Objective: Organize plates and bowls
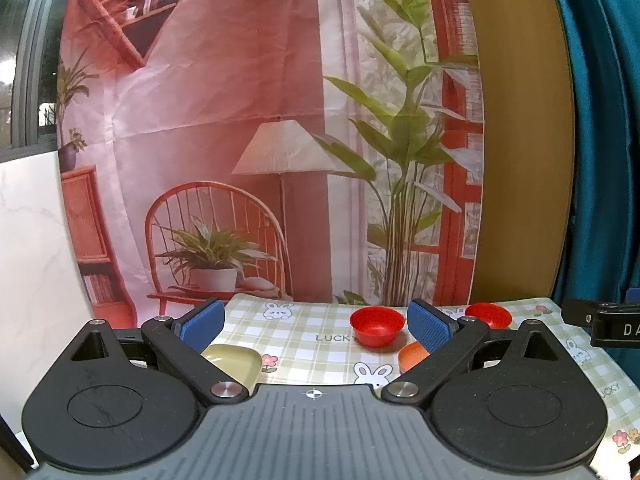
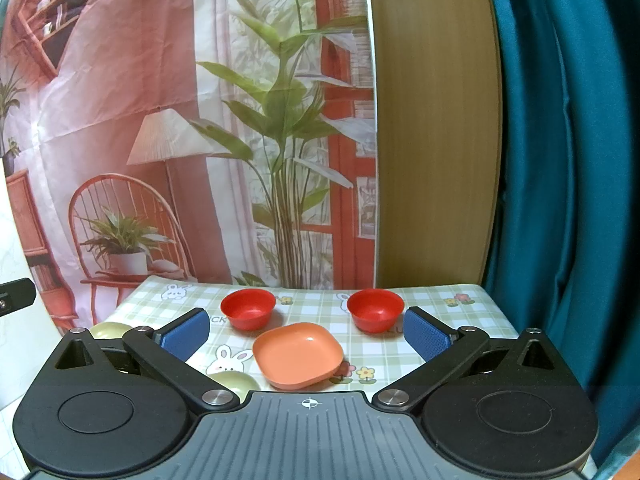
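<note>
Two red bowls stand upright on the checked tablecloth: one at the left [image 2: 248, 308] and one at the right [image 2: 375, 309]; both also show in the left wrist view [image 1: 377, 325] [image 1: 489, 314]. An orange square plate [image 2: 298, 354] lies in front of them, partly hidden in the left wrist view [image 1: 412, 355]. A pale yellow square plate [image 1: 234, 362] lies at the left, with pale yellow rims [image 2: 234, 382] [image 2: 110, 330] low in the right wrist view. My left gripper [image 1: 316, 326] and my right gripper [image 2: 306, 334] are open, empty, above the table's near side.
The tablecloth [image 2: 440, 304] has rabbit and flower prints. A printed backdrop [image 2: 160, 140] hangs behind the table, with a wooden panel [image 2: 432, 140] and teal curtain [image 2: 568, 160] to the right. The right gripper's body [image 1: 608, 326] shows at the right edge.
</note>
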Motion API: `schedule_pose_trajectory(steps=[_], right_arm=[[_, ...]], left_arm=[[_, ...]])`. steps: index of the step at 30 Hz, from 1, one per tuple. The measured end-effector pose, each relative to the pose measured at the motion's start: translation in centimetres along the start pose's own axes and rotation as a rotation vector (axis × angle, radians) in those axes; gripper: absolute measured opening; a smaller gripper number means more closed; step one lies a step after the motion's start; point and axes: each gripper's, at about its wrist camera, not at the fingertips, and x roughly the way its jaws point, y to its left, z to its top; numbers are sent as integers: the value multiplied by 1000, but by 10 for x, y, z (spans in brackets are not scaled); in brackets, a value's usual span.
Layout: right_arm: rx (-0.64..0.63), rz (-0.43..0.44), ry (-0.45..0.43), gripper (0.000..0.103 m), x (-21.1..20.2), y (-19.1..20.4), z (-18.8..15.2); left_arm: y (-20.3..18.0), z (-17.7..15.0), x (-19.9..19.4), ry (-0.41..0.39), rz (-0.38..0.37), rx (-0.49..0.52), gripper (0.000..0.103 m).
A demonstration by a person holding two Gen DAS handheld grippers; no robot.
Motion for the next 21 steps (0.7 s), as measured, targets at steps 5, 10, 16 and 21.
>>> schedule_pose_trajectory(steps=[5, 10, 16, 21], right_arm=[[0, 17, 1, 103, 3, -3, 7], [-19, 32, -21, 103, 20, -7, 23], [-23, 55, -30, 103, 54, -10, 38], [-16, 92, -31, 103, 84, -6, 45]], left_arm=[[2, 1, 7, 1, 11, 4, 99], [8, 12, 22, -24, 60, 33, 99], [22, 29, 46, -14, 59, 0, 98], [33, 37, 70, 5, 65, -20, 98]])
